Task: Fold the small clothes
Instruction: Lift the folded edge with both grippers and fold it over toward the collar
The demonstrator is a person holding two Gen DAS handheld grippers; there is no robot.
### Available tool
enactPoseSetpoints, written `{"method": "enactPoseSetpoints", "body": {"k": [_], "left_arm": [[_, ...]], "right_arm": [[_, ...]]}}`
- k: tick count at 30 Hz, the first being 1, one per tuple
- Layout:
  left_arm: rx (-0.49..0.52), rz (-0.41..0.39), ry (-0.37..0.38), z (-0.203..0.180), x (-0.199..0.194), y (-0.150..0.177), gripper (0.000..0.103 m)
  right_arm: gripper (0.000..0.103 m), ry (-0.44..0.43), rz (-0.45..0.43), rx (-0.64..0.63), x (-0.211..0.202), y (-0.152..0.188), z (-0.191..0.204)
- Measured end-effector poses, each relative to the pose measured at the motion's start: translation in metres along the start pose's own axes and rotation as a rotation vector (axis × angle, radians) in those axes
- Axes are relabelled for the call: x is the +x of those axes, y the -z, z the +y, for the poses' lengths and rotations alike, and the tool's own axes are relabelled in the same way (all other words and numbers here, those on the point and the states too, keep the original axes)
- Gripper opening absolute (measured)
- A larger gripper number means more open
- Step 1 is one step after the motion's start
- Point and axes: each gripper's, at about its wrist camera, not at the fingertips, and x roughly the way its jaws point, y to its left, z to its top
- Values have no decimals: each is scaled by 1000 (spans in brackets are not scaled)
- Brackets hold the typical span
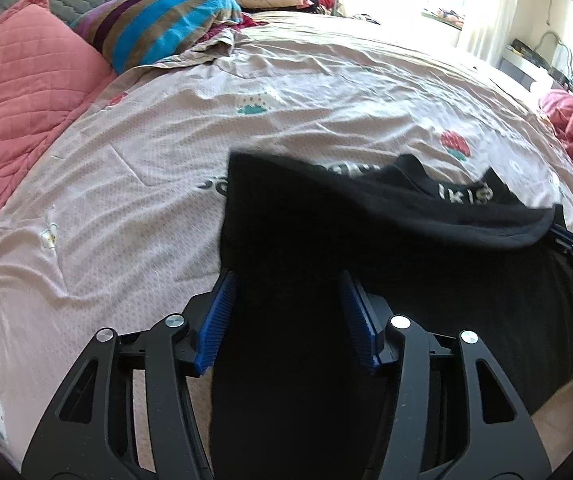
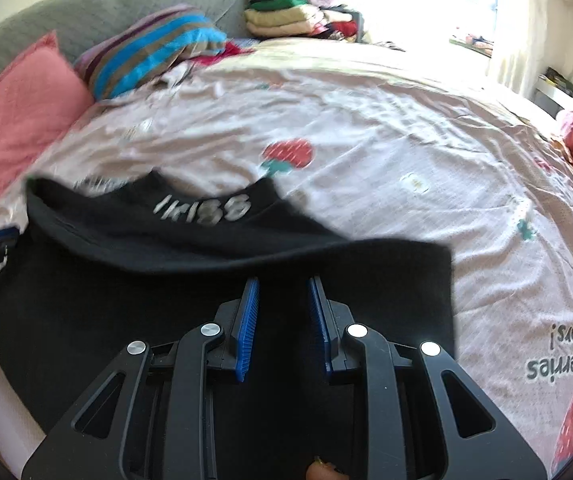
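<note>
Black knit garment (image 1: pixel 366 240), white lettering, spread on bed; far edge lifted, likely mid-fold. Left gripper (image 1: pixel 286 292): jaws half open, cloth between, grip unclear. Right gripper (image 2: pixel 282 300): jaws narrow, fabric between, seemingly pinched. Strawberry-print sheet (image 2: pixel 366 120) underneath.

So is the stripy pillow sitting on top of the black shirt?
No, the striped pillow lies far up the bed beside the pink pillow, well away from the black shirt.

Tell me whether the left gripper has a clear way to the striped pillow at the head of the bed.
Probably not yet: the left gripper has the black garment between its fingers, draped ahead of it. Beyond that, only bare bedsheet lies before the striped pillow.
</note>
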Motion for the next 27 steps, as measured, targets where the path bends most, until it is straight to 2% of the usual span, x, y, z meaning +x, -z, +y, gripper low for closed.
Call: {"method": "enactPoseSetpoints", "body": {"k": [3,6,7,8,9,12,17,20,21,22,23,24,26,27], "left_arm": [[-27,-7,-8,8,1,-5,52],[-53,-5,-13,15,4,-10,59],[-65,-6,-12,18,6,-12,65],[-76,-7,-9,21,7,-14,73],[-87,-9,-5,23,9,-15,74],[-117,0,1,30,15,-21,74],[-148,20,33,34,28,-25,75],[-138,28,22,35,37,-24,75],[-142,32,26,36,40,-24,74],[-150,37,33,37,43,-23,68],[-156,37,35,37,44,-22,56],[-157,37,42,37,44,-22,49],[-151,28,62,35,44,-21,22],[-143,24,62,33,43,-21,16]], "right_arm": [[25,20,-50,67,-6,-5,-23],[27,56,-62,104,-13,-3,-43],[30,65,-63,105,-15,-2,-47],[40,83,-71,105,-18,-1,-51],[47,101,-81,108,-20,-1,-55],[51,108,-80,124,-22,3,-68],[52,134,-25,129,-9,15,-79],[51,88,-13,150,-3,17,-82],[43,89,-9,145,-1,18,-82],[35,93,-4,135,0,18,-80],[22,88,-2,123,2,19,-78],[15,88,-4,116,2,19,-75],[10,87,-15,92,1,19,-70],[9,92,-26,87,-1,19,-68]]}}
